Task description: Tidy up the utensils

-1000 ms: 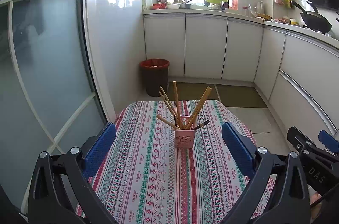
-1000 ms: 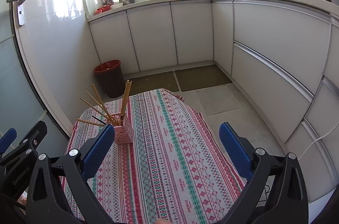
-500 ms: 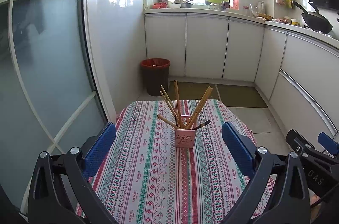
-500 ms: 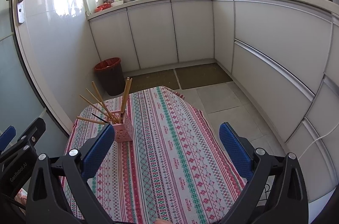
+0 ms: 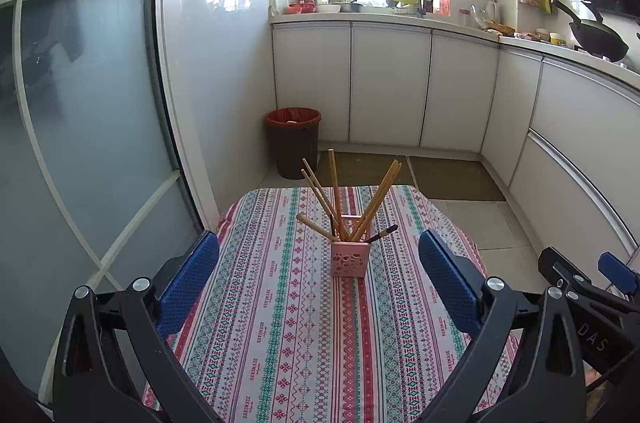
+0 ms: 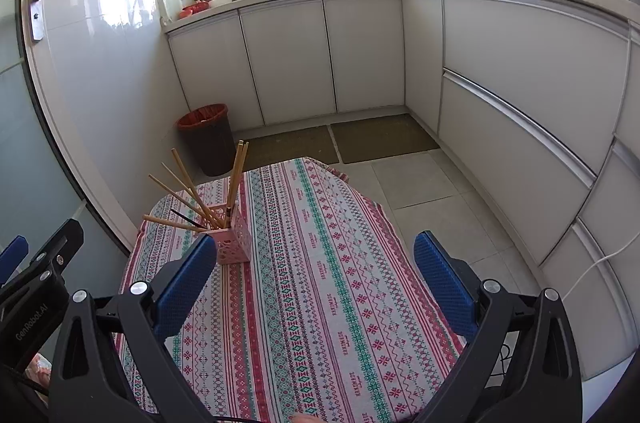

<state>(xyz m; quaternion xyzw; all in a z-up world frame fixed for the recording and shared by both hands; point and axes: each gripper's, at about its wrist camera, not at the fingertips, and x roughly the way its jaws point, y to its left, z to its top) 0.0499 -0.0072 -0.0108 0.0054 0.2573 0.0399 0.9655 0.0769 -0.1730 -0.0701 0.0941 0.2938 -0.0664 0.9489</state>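
Note:
A pink perforated holder (image 5: 349, 258) stands upright on the patterned tablecloth (image 5: 280, 303), with several wooden chopsticks (image 5: 334, 191) and a dark one fanned out of it. My left gripper (image 5: 318, 279) is open, well short of the holder, nothing between its blue pads (image 5: 188, 279). In the right wrist view the holder (image 6: 234, 241) sits just beyond the left pad (image 6: 184, 287), chopsticks (image 6: 236, 179) leaning left and up. My right gripper (image 6: 316, 283) is open and empty over the cloth (image 6: 320, 263), right of the holder.
A dark bin with a red liner (image 5: 293, 147) stands on the floor beyond the table. White cabinets (image 5: 388, 83) run along the back and right. A glass door (image 5: 80, 123) is on the left. Floor mats (image 6: 340, 141) lie beyond the table's far edge.
Both grippers have drawn slightly back from the holder, which now looks a little farther away. Both stay open. The holder and chopsticks have not moved.

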